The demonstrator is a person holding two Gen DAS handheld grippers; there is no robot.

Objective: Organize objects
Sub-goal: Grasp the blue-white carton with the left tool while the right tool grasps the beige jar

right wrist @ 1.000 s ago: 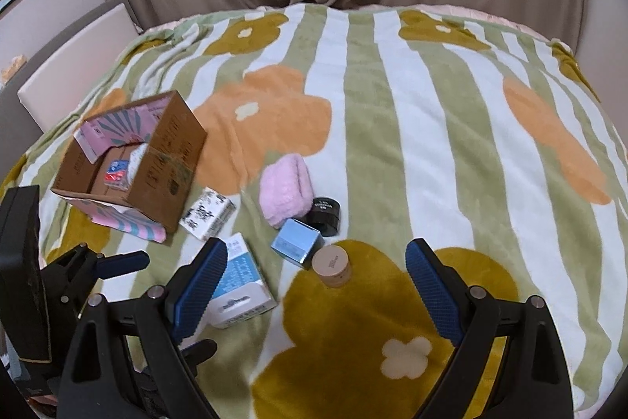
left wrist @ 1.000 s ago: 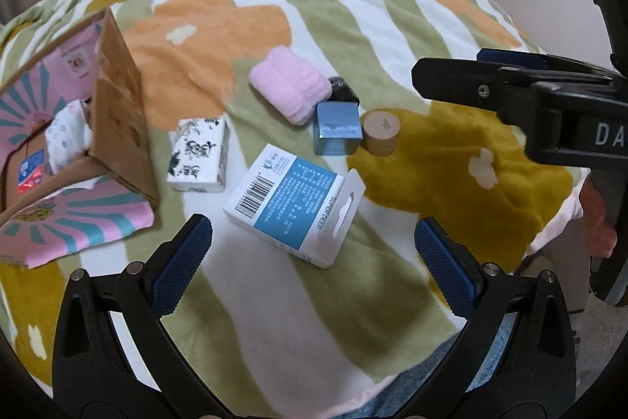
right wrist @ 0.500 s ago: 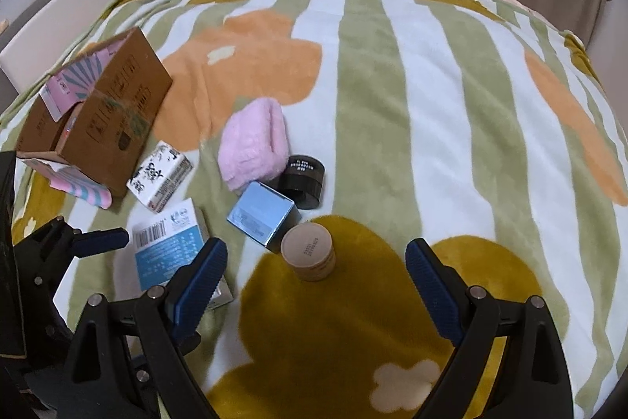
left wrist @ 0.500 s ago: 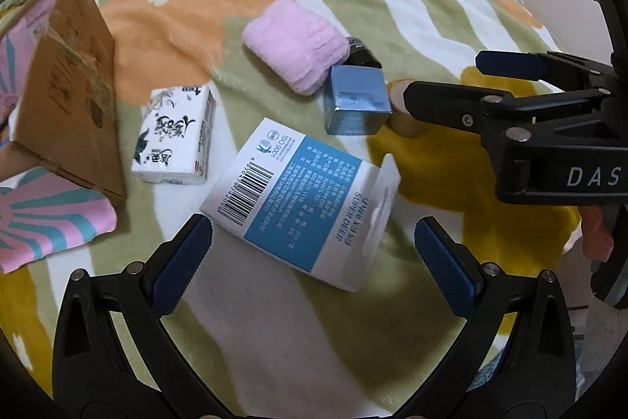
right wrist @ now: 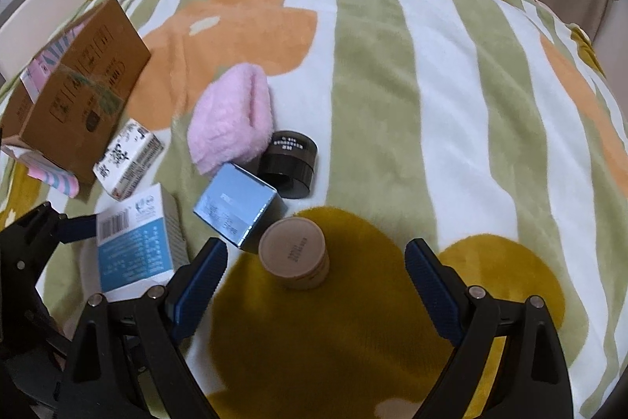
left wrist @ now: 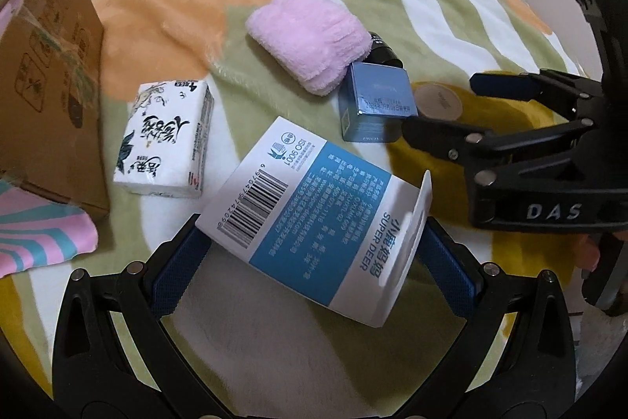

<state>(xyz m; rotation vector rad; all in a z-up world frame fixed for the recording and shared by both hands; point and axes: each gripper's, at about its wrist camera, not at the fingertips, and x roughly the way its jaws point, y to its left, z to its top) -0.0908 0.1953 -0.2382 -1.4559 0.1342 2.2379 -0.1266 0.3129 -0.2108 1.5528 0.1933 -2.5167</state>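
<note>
A white and blue carton [left wrist: 314, 218] lies flat on the blanket, with my open left gripper [left wrist: 314, 262] straddling it, one finger at each side; whether the pads touch it I cannot tell. The carton also shows in the right wrist view [right wrist: 135, 242]. My open right gripper [right wrist: 316, 273] hovers around a tan round jar [right wrist: 294, 250], apart from it. Beside the jar lie a blue metallic box [right wrist: 237, 205], a black jar [right wrist: 292, 160], a folded pink towel [right wrist: 231, 124] and a tissue pack [left wrist: 167, 140].
An open cardboard box [right wrist: 78, 97] with pink and teal wrapping stands at the left on the striped flower blanket [right wrist: 431, 105]. The bed edge runs along the right in the left wrist view. A curtain hangs behind the bed.
Both grippers have moved forward and down. The left one now has its fingers on either side of the carton. The right one has come close around the tan jar.
</note>
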